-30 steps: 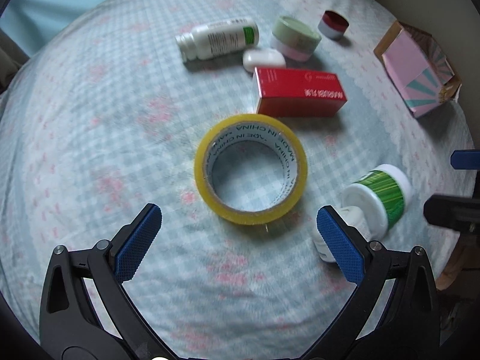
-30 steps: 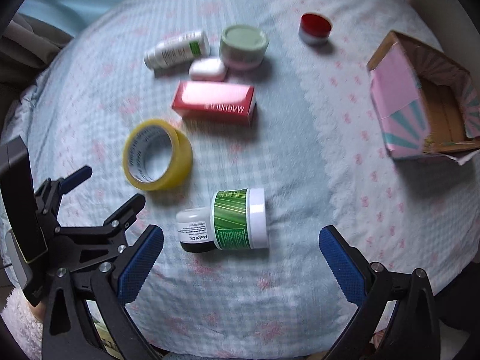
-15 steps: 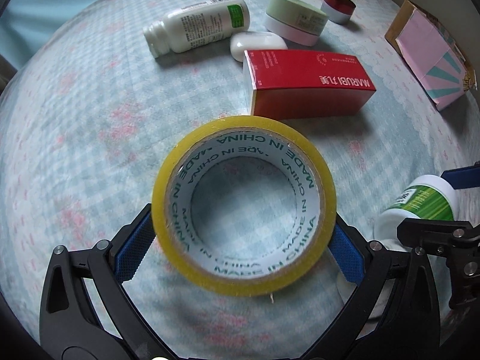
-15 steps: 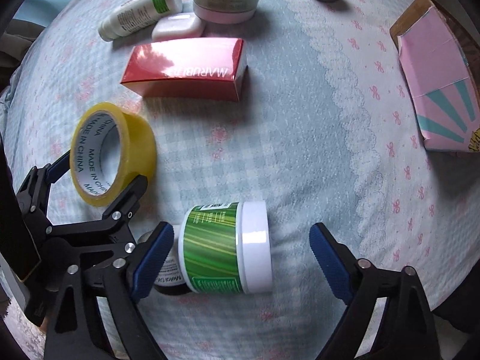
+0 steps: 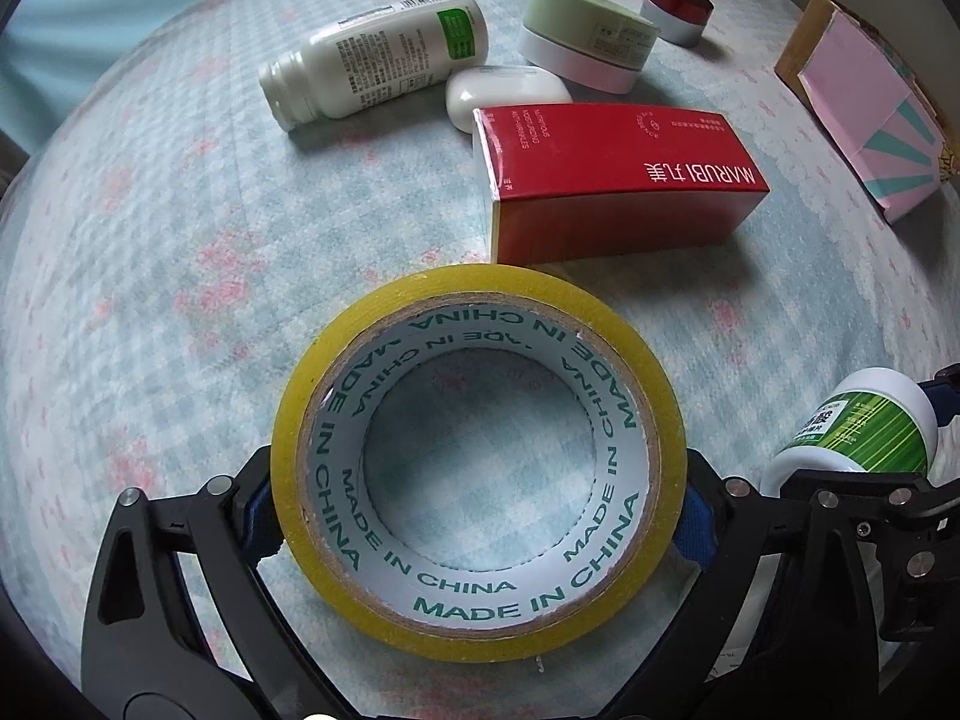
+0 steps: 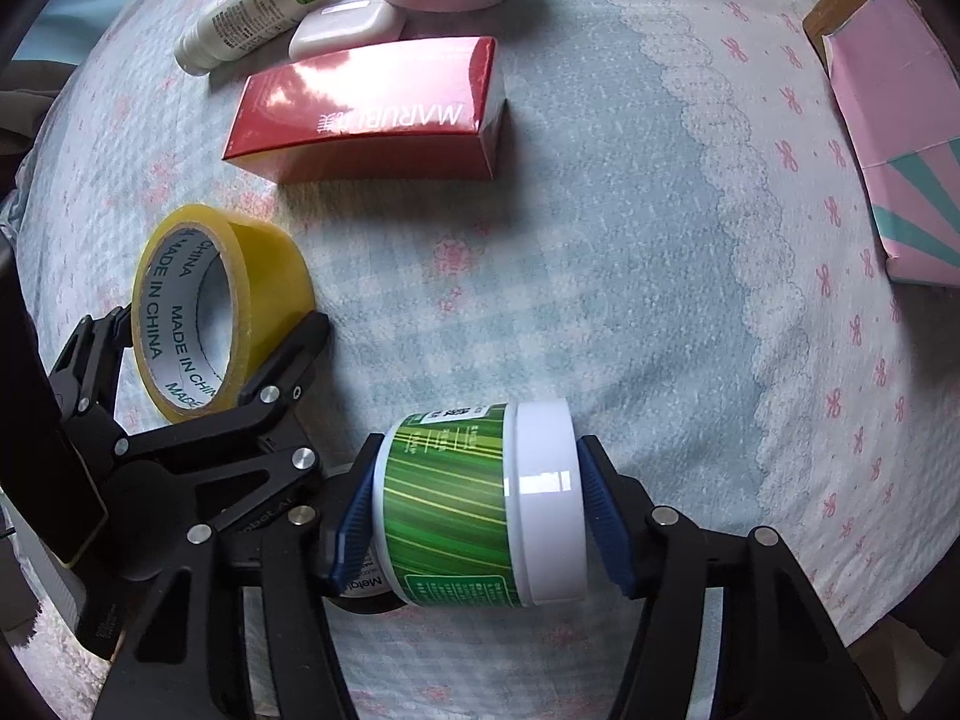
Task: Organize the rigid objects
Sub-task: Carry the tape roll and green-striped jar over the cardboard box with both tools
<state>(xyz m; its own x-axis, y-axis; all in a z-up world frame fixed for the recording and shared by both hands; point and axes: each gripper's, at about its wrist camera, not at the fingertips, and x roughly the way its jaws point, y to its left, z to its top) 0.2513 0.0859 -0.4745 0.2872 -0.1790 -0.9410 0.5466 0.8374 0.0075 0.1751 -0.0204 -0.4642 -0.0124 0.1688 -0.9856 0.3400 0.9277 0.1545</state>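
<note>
Left gripper (image 5: 480,516) is set around the yellow tape roll (image 5: 477,462), which lies flat on the checked bedspread (image 5: 180,252). Its jaws have just been closing a little; the blue pads (image 5: 696,519) are seen at both sides of the roll, but contact cannot be confirmed, since the roll hides most of each pad.

Right gripper (image 6: 480,516) has just been closing onto the green-labelled jar (image 6: 474,504), which lies on its side. One pad is pressed on the white lid end, the other on the base end, so the jar is clamped lengthwise. A dark small container (image 6: 360,594) is partly hidden under the jar's base end.

Both items are located at the near edge of the bedspread, tape to the left of the jar.

Towards the far edge, a red carton (image 5: 612,180), a white bottle (image 5: 372,60) on its side, a white case (image 5: 504,90), a green-lidded tin (image 5: 582,45) and a red-rimmed cap (image 5: 681,9) are grouped. A pink box (image 5: 870,114) is placed at the right edge.
</note>
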